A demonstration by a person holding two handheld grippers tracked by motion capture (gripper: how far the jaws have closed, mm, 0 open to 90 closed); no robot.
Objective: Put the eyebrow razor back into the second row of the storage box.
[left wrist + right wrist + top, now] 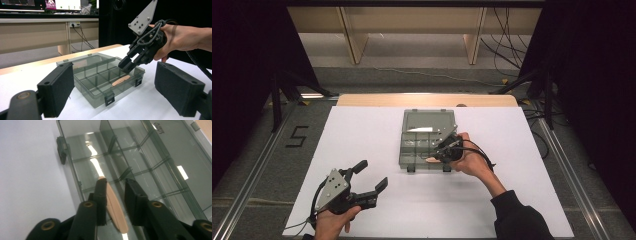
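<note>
Smoky-grey box (428, 131), tan stick (115, 205)

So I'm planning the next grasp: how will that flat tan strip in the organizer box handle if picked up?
The tan strip looks thin and flat, so probably light and unlikely to roll. Lying flat on the smooth floor of the box, it may slide rather than lift. The right claw straddles it, open; a thin edge gives little grip.

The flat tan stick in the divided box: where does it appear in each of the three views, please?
High view: the tan stick lies at the box's near right part, at the right gripper.
Left gripper view: centre, in a front compartment.
Right gripper view: bottom centre, between the black jaws.
Shared landmark: the clear divided box.
</note>
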